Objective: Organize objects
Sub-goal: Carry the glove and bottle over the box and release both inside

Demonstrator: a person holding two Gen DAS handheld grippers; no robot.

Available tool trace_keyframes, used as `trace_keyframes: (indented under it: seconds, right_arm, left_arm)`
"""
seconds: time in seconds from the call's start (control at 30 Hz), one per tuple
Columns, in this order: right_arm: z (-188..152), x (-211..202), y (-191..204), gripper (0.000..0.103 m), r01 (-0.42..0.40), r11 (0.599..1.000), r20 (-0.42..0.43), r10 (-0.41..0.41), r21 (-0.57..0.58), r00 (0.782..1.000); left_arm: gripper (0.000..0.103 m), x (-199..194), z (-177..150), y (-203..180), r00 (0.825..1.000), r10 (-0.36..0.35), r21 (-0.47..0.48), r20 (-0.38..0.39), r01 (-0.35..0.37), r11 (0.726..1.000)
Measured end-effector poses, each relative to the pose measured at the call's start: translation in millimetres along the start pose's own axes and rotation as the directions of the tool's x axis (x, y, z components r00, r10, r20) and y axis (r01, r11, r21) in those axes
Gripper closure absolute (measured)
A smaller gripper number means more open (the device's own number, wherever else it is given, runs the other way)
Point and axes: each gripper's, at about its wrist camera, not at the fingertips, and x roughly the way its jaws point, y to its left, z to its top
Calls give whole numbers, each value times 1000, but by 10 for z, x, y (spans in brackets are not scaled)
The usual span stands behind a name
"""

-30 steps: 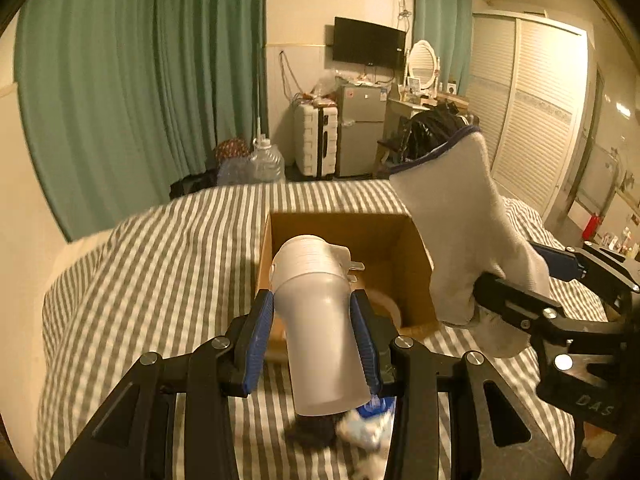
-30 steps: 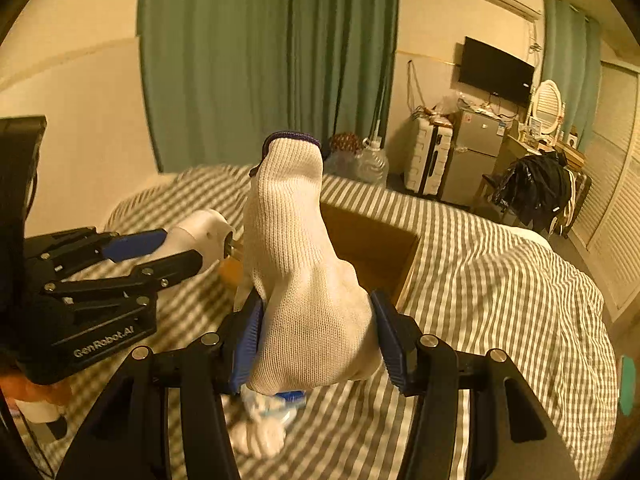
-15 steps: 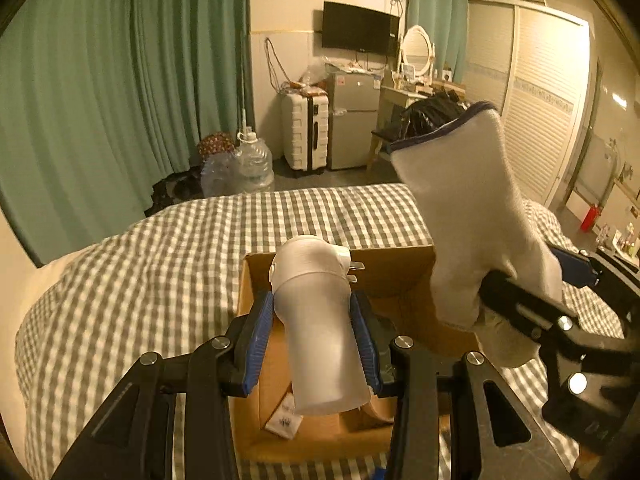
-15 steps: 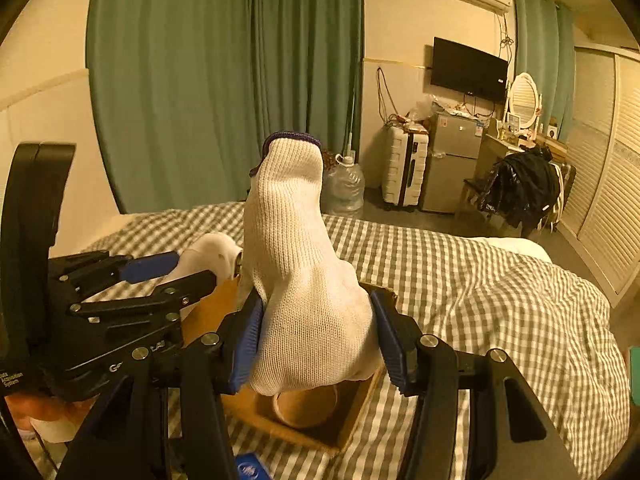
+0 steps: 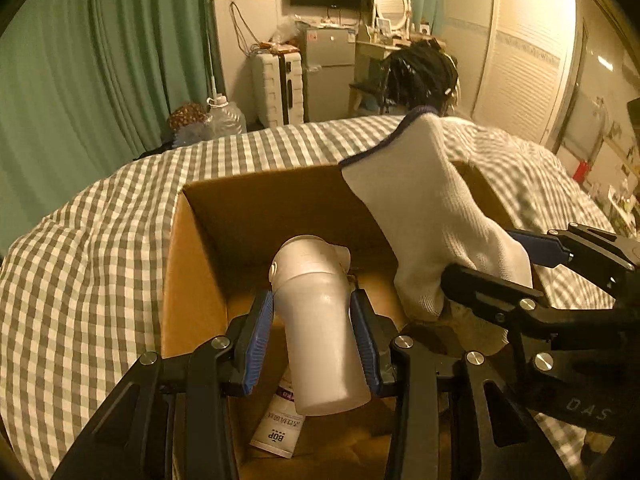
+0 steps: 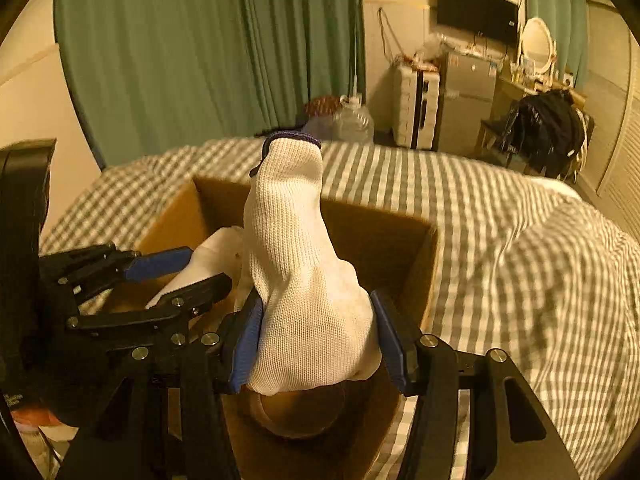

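My left gripper is shut on a white plastic bottle with a capped spout, held inside the open cardboard box. Its blue pads press the bottle's sides. My right gripper is shut on a white knitted glove with a dark cuff, which stands up between the pads over the box. In the left wrist view the glove and the right gripper sit just right of the bottle. In the right wrist view the left gripper and bottle lie at left.
The box rests on a bed with a green-checked cover. Inside lie a white tube labelled BOP and a round brown item. Green curtains, a suitcase, a fridge and a wardrobe stand beyond the bed.
Both grippers have moved forward and down with their loads. The box now fills the lower view, with the bottle and glove inside its walls instead of in front of it.
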Motion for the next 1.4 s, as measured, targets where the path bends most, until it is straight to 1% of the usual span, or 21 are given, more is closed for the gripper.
trace_keyframes:
  seconds: [0.13,0.2,0.23,0.27,0.37,0.43,0.47,0.5,0.57,0.6,0.67,0.8,0.97,1.07,1.13,1.3,1.4]
  right_arm:
    - [-76,75,-66,50,-10,1000,-31,11,27,999]
    - [-83,66,-77,46,-24,999,-26,25,28,999]
    - [-73,45,-41,45,-19,999,-21,20,27,1000]
    - [-80,6,-26,42,-9,1000,-5,9,23,1000]
    - [-83,-58,-29,38,1,1000,27,-2,29,1000]
    - [-72,-168,-52,34,-8,999,60,5,45,998]
    - [-71,-220,-56,29,-6,999,75,2,51,997]
    - [-81,-292,-54,26,1,998,100,-7,56,995]
    - [-99,-431,-45,24,15,998,137,-23,64,990]
    - [-104,-498,-45,21,19,997,152,-29,69,988]
    - [-146,-624,-28,18,23,997,180,-37,78,983]
    - [-309,-902,28,16,44,995,217,-64,92,974]
    - [-582,-1171,67,16,48,991,225,-75,122,971]
    - [-783,-1264,108,16,46,990,212,-74,135,974]
    - [-930,-1280,153,16,35,990,191,-62,138,980]
    - [-1243,-1240,286,16,27,993,125,-41,117,991]
    - [-1410,-1216,368,16,31,996,89,-39,89,995]
  left_arm:
    - [61,3,-41,10,1000,-3,-7,1,3,1000]
    - [60,-10,-34,35,1000,4,-11,5,-4,1000]
    - [56,-43,-59,47,1000,0,-16,12,0,1000]
    - [46,-74,-76,55,1000,-4,-21,21,5,1000]
    - [29,-235,-121,97,998,1,-41,66,1,999]
    - [23,-336,-152,147,996,13,-50,86,-9,999]
    - [20,-379,-165,146,995,22,-53,96,-17,998]
    - [19,-442,-186,138,993,36,-55,110,-30,998]
    - [14,-552,-234,114,990,54,-54,134,-47,997]
    - [12,-625,-262,89,986,66,-55,151,-59,997]
    - [11,-744,-351,78,981,84,-58,175,-75,996]
    - [11,-1038,-607,81,973,116,-75,201,-103,992]
    - [11,-1264,-920,32,974,115,-103,196,-96,990]
    - [11,-1343,-1123,-24,980,104,-111,172,-86,990]
    - [11,-1362,-1258,-49,985,84,-121,151,-66,991]
    - [11,-1352,-1580,-83,990,105,-130,90,-93,987]
    - [11,-1373,-1765,-59,991,109,-154,71,-97,983]
